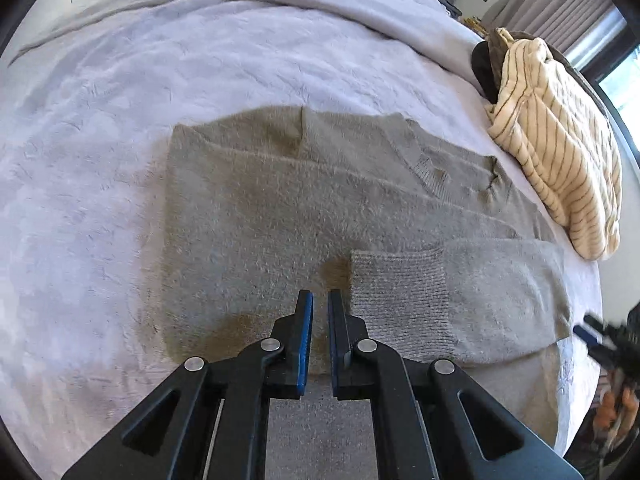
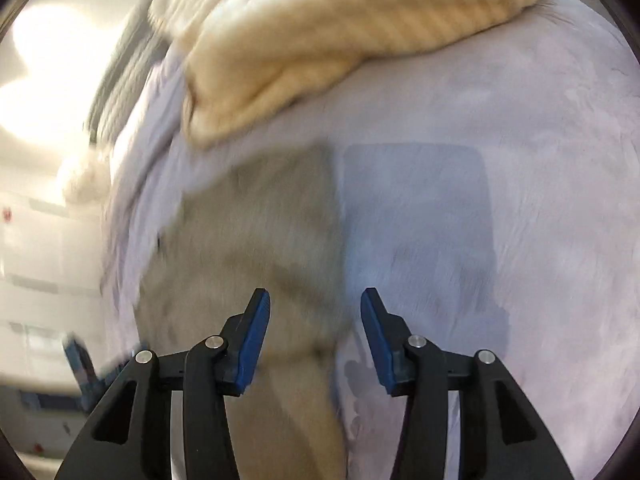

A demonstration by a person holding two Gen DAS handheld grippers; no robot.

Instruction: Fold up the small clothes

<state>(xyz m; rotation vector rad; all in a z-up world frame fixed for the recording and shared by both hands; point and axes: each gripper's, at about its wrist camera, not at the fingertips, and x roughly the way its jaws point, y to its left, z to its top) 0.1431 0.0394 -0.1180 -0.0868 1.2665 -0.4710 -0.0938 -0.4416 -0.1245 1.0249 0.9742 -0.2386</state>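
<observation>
A sweater point(image 1: 280, 208) lies on the bed point(image 1: 100, 140), striped garment point(image 1: 560, 152) to its right.

Narrow-gapped left tongs point(image 1: 320, 300) over grey sweater point(image 1: 260, 208)

black claw point(image 1: 320, 300), blue pads point(image 1: 307, 320), silver screws

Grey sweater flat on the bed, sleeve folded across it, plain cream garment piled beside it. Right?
Not quite. The cream garment is striped, not plain; the left wrist view shows thin dark stripes. The rest stands: grey sweater flat on the bed, sleeve folded across it.
</observation>
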